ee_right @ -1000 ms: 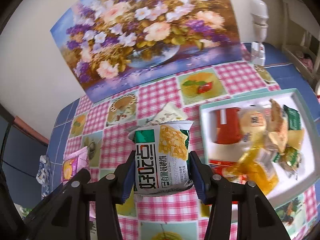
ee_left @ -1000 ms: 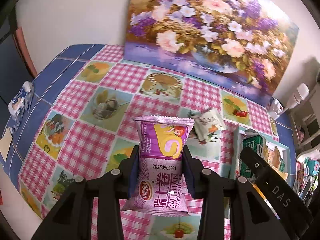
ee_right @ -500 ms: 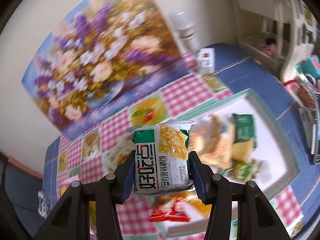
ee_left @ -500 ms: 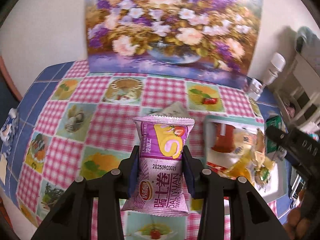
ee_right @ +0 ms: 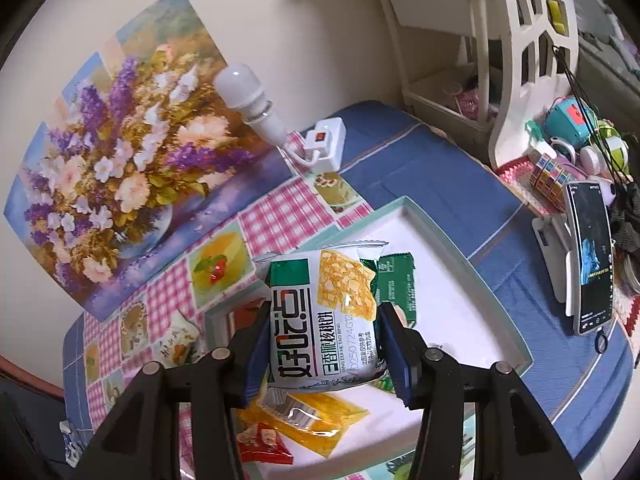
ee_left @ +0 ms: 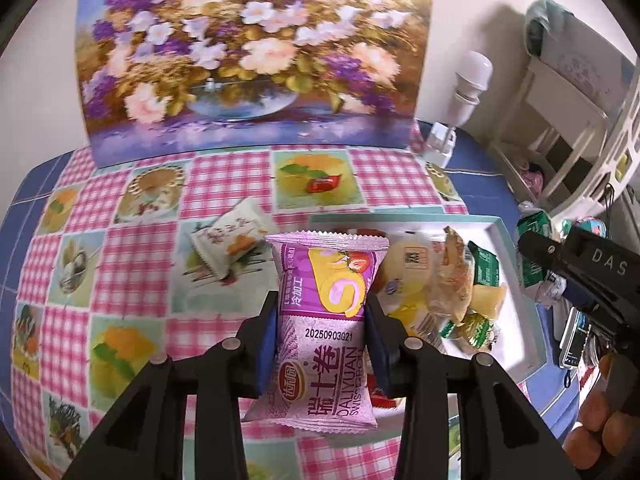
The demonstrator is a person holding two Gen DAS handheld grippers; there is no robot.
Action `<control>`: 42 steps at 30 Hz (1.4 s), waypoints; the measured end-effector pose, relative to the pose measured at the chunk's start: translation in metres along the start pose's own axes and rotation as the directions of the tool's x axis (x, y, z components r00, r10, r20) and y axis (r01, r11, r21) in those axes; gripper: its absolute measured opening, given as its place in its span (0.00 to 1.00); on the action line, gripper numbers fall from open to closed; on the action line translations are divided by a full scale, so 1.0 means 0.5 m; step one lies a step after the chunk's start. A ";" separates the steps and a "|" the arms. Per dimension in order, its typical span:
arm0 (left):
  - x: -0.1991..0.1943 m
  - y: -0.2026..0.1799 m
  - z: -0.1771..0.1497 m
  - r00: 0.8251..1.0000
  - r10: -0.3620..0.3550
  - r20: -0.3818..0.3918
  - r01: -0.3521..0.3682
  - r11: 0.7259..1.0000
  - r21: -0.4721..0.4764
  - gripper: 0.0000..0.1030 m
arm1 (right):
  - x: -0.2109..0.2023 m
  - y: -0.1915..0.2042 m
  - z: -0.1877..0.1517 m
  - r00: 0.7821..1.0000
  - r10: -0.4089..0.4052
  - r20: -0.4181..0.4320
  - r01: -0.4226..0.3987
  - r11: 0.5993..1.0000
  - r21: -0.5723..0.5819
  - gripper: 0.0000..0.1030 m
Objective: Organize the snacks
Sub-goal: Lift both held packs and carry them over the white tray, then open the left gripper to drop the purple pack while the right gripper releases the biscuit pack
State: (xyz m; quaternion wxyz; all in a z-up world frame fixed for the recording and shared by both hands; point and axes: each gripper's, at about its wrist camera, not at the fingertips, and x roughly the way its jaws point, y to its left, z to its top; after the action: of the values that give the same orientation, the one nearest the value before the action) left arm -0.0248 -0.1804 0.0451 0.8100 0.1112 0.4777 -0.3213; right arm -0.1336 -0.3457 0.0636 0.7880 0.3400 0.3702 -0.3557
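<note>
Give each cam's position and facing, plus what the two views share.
Left wrist: on the left gripper, looking forward and down over the table at the tray; its fingers clamp a purple pack.
Right wrist: on the right gripper, above the tray; fingers clamp a green pack.
Shared: tray, painting, bulb.

L wrist cam low over tablecloth [ee_left: 224, 184], facing painting [ee_left: 248, 52], R cam above tray [ee_right: 448, 236], both share tray, painting
</note>
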 end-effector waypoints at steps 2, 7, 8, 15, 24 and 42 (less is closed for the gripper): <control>0.016 -0.007 0.005 1.000 -0.024 -0.015 0.024 1.000 -0.004 0.40 | 0.013 -0.001 -0.002 1.000 -0.005 -0.022 0.005 1.000 -0.007 0.52; 0.054 -0.016 0.018 0.998 -0.047 -0.031 0.047 0.999 -0.003 0.40 | 0.069 -0.001 -0.026 0.993 0.001 -0.120 -0.003 1.000 -0.013 0.52; 0.062 -0.017 0.022 0.998 -0.049 -0.033 0.049 0.999 -0.003 0.40 | 0.076 -0.001 -0.030 0.992 -0.002 -0.129 0.000 1.000 -0.019 0.52; 0.101 -0.019 0.032 0.998 -0.041 -0.057 0.042 0.999 0.012 0.40 | 0.103 0.004 -0.044 0.985 -0.018 -0.169 0.011 0.999 -0.040 0.52; 0.133 -0.033 0.027 0.994 -0.051 -0.093 0.054 0.998 0.030 0.40 | 0.114 0.002 -0.045 0.982 -0.039 -0.184 0.030 0.998 -0.052 0.52; 0.146 -0.067 0.010 0.987 -0.089 -0.137 0.101 0.991 0.084 0.40 | 0.117 -0.008 -0.046 0.981 -0.043 -0.191 0.038 0.999 -0.025 0.52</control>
State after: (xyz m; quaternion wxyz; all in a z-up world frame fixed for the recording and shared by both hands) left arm -0.0177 -0.2389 -0.0095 0.7543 0.1461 0.5202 -0.3728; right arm -0.1168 -0.3474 0.0028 0.7449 0.3565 0.4548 -0.3334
